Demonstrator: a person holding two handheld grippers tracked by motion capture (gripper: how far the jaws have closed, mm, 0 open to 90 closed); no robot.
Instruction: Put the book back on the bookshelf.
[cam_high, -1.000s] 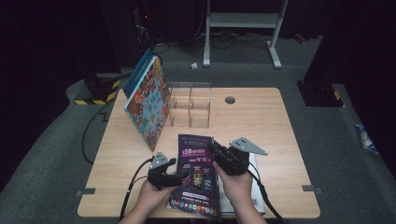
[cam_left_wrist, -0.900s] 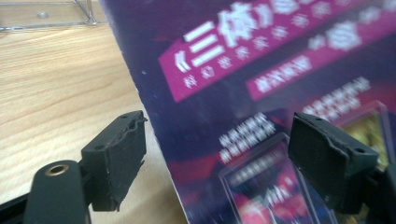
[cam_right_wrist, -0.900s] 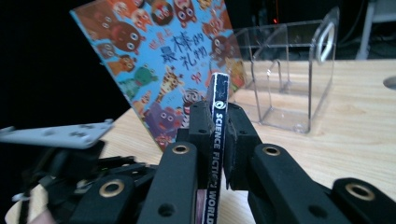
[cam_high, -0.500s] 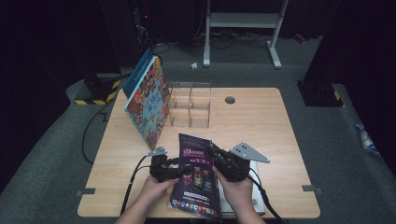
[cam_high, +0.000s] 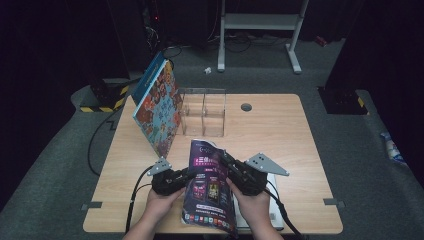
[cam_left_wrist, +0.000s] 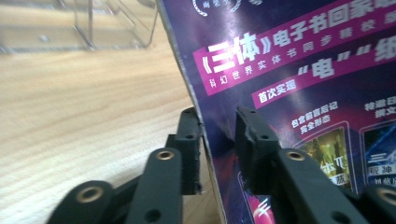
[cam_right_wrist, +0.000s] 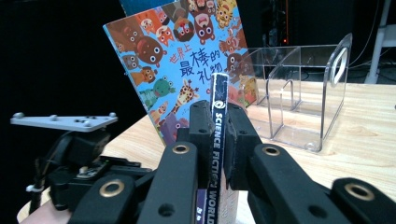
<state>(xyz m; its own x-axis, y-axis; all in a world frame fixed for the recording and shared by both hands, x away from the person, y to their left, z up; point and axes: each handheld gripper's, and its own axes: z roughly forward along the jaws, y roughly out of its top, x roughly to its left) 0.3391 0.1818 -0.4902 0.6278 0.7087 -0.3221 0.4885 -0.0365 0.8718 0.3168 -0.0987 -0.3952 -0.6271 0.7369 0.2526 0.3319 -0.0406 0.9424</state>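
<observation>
Near the table's front edge, a glossy purple magazine (cam_high: 209, 190) is held raised and tilted between both grippers. Left gripper (cam_left_wrist: 218, 140): black jaws straddle the magazine's thin free edge, one jaw behind, one on the printed cover, closed onto it or nearly so; a slight gap shows at the cover-side pad. Right gripper (cam_right_wrist: 218, 133): jaws pinched tight on the spine, white "SCIENCE FICTION WORLD" lettering running down dark blue. In the high view, left gripper (cam_high: 186, 175) sits at the magazine's left edge, right gripper (cam_high: 226, 164) at its right, grey triangular plate on top, each held by a hand; cables trail off the front.

Magazine cover slick, reflective, magenta banners with white Chinese text. Table (cam_high: 280, 135) is light wood-grain, rectangular, matte, with a small round grommet (cam_high: 246, 107) toward the back. Clear acrylic divider rack (cam_high: 202, 114) stands mid-table, hard, transparent, with an oval cut-out handle visible in the right gripper view. Large flat children's picture book (cam_high: 159, 112), cartoon animals on blue, leans tilted against the rack's left side. White flat item (cam_high: 274, 200) lies under the right hand, partly hidden.
</observation>
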